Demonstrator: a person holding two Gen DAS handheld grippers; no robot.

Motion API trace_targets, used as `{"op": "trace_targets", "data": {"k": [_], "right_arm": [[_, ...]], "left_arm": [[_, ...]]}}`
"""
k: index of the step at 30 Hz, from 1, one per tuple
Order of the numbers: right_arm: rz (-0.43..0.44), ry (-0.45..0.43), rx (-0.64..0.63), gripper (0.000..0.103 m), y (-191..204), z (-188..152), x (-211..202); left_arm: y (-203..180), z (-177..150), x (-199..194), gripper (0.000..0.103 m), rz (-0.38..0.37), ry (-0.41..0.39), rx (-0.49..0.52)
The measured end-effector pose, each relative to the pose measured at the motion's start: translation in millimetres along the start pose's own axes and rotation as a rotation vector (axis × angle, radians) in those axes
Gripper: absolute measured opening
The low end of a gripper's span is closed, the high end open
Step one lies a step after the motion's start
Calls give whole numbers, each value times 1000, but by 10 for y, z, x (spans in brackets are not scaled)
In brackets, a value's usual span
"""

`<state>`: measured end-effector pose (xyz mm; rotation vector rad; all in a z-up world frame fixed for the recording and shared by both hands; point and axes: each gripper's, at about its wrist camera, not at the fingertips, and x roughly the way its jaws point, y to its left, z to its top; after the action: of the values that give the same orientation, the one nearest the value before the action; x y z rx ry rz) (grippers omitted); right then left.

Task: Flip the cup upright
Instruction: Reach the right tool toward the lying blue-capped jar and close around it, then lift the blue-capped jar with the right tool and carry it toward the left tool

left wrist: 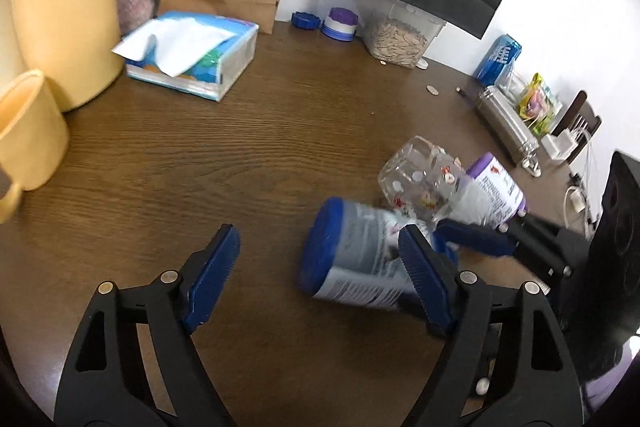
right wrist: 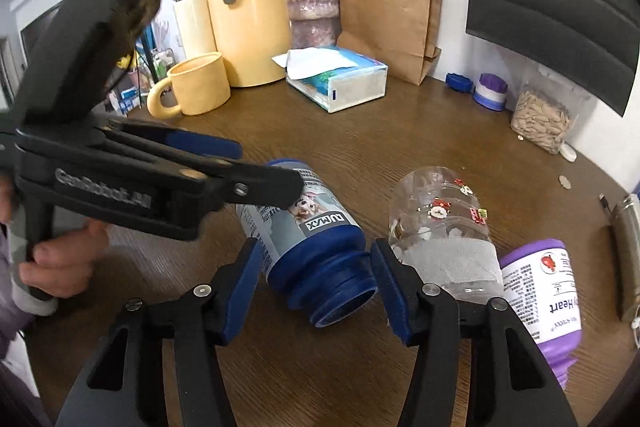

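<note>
A blue and grey jar [right wrist: 308,239] lies on its side on the brown table, its open mouth toward the right wrist camera. It shows blurred in the left wrist view [left wrist: 356,255]. My right gripper [right wrist: 316,291] is open with its jaws either side of the jar's mouth end, not closed on it. My left gripper [left wrist: 320,279] is open; its right finger [left wrist: 420,267] is against the jar's side, and it reaches in from the left in the right wrist view [right wrist: 256,167]. A clear decorated cup [right wrist: 440,227] lies on its side beside the jar.
A purple and white bottle [right wrist: 544,287] lies to the right of the clear cup. At the back stand a yellow mug [right wrist: 196,87], a yellow jug [right wrist: 244,7], a tissue pack [right wrist: 340,79], a paper bag [right wrist: 388,7] and a jar of seeds [right wrist: 540,119].
</note>
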<state>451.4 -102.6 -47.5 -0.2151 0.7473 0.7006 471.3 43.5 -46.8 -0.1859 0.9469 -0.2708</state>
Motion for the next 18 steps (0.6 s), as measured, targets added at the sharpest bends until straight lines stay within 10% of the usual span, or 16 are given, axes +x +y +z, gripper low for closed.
{"op": "trace_targets", "data": {"k": [18], "right_arm": [[72, 87, -98, 68, 445, -24, 99]], "left_arm": [[83, -339, -641, 64, 45, -44, 30]]}}
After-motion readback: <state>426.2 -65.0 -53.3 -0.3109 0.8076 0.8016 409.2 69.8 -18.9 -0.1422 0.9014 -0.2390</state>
